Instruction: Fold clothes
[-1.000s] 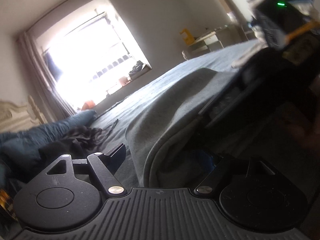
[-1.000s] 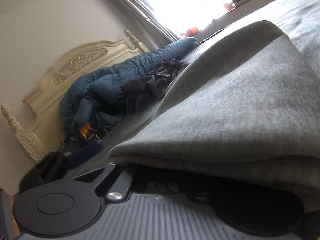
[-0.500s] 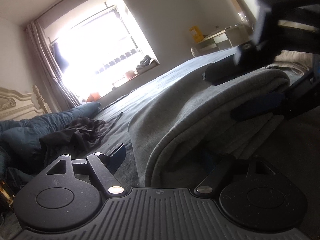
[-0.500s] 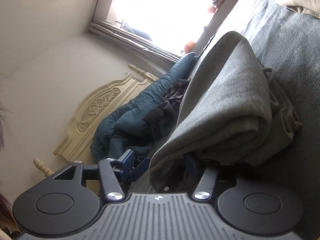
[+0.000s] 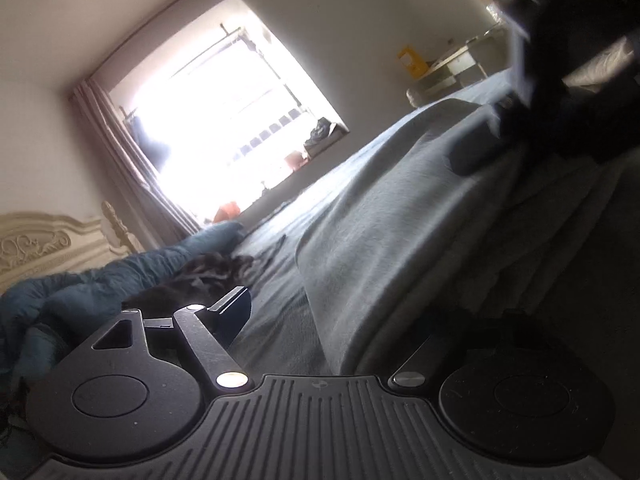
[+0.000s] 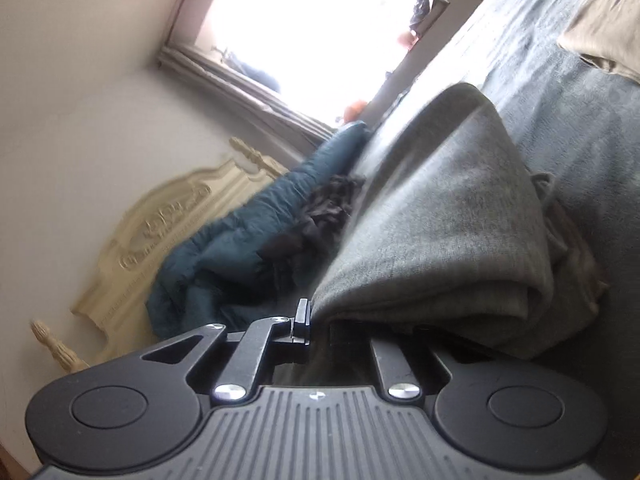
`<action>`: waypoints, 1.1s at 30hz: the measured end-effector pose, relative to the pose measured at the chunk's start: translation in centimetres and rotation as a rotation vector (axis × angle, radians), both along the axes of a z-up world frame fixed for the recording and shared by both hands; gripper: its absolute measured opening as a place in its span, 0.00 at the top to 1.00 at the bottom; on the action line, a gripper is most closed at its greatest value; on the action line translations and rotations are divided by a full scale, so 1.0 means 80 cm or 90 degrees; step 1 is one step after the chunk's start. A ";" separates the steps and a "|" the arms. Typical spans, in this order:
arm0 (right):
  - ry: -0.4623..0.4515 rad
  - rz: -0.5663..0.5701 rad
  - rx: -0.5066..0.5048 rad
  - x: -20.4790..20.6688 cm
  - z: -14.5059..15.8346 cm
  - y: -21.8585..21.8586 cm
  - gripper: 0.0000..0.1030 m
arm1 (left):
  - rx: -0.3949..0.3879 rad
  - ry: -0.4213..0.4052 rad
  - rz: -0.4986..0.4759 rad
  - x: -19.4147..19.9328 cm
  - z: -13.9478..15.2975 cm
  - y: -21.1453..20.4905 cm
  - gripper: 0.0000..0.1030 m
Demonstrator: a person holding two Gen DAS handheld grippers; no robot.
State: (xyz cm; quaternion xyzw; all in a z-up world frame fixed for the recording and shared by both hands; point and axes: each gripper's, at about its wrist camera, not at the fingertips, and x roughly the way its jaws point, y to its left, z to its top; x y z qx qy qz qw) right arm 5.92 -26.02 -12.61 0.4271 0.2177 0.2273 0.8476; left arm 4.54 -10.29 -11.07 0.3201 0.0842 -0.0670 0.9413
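While the right gripper (image 6: 318, 326) pinches the grey garment (image 6: 448, 240) on the bed (image 6: 560, 88), keep that edge aligned; left gripper (image 5: 320, 320) is spread (one finger hidden under cloth).

Left gripper (image 5: 336, 316) was matte black plastic w/ a ribbed base plate, a tiny cross mark at the plate's top centre, 2 round flat discs either side, angular link arms pinned w/ silver screws, and a triangular cut-out in the left link. Right gripper (image 6: 318, 326) had the same build: ribbed grey-black plate, cross mark, 2 discs, silver screws at the link pivots, plus smaller screws further out on the left links. In the left wrist view it showed only as a blurred dark mass.
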 end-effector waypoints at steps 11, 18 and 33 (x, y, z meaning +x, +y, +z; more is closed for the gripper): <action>0.060 0.001 -0.019 0.003 -0.035 -0.008 0.92 | 0.003 -0.004 -0.008 -0.012 -0.007 0.005 0.22; 0.067 0.000 -0.008 0.002 -0.037 -0.009 0.92 | -0.051 0.011 0.012 -0.008 0.002 0.010 0.17; 0.069 0.001 -0.011 0.005 -0.033 -0.004 0.91 | -0.065 0.005 -0.023 -0.040 0.002 0.042 0.17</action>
